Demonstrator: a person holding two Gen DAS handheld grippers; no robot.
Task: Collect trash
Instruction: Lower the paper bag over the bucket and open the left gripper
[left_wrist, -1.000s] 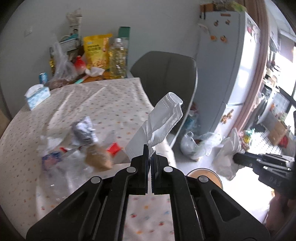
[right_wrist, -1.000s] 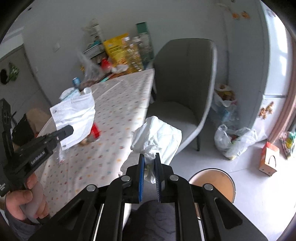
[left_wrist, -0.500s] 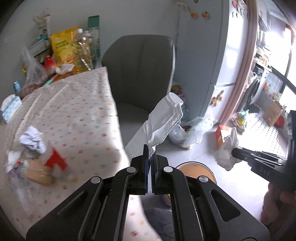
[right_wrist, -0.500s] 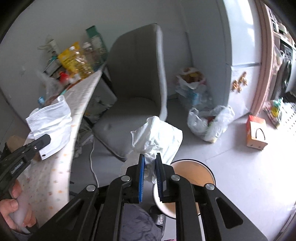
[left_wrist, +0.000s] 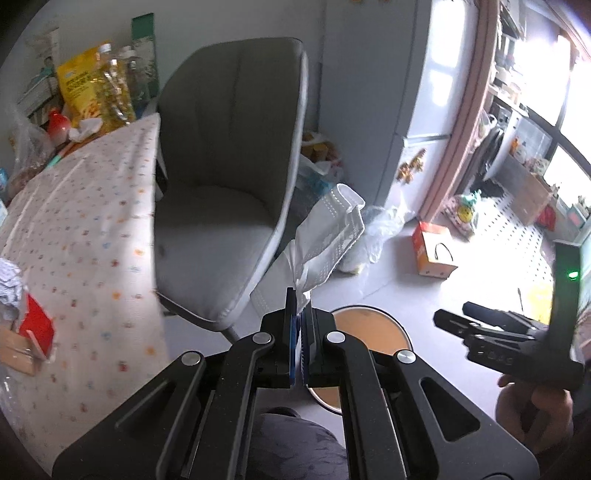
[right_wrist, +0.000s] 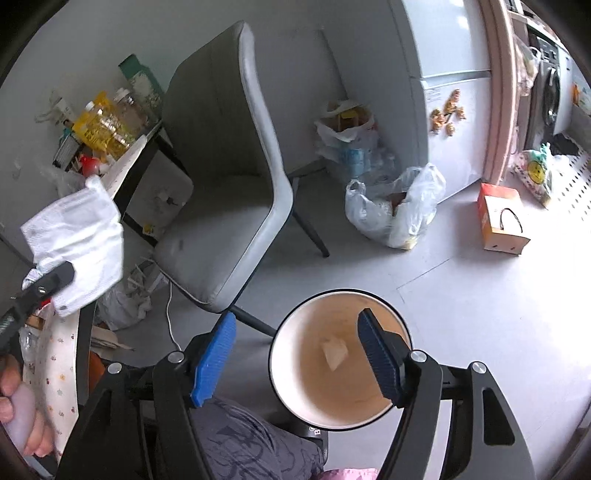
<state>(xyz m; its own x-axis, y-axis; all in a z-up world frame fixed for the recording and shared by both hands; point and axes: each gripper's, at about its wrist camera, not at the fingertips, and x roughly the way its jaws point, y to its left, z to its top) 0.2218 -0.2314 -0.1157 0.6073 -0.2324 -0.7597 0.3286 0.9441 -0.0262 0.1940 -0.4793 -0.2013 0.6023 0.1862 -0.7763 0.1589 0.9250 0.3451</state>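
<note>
A: What is the left gripper (left_wrist: 298, 334) doing?

B: Its fingers are pinched tight on a white face mask (left_wrist: 325, 240), which rises from the tips toward the middle of the left wrist view. In the right wrist view the same mask (right_wrist: 75, 243) hangs at the left edge, in front of the grey chair (right_wrist: 225, 173).

A: And the right gripper (right_wrist: 297, 356)?

B: Its jaws have just been opening; the blue-padded fingers (right_wrist: 214, 360) now stand wide apart with nothing pressed between them. They straddle the round bin (right_wrist: 341, 371) in the lower centre of that view, which stands on the floor.

A: Anything in the bin?

B: A pale crumpled wad (right_wrist: 335, 353) sits low inside it; whether it is resting on the bottom I cannot tell.

A: Where is the bin in the other view?

B: Low and centre, its rim (left_wrist: 400, 332) partly hidden behind the left gripper. The table (left_wrist: 81, 221) with the dotted cloth fills the left side, and a crumpled wrapper (left_wrist: 9, 288) lies at its left edge.
</note>
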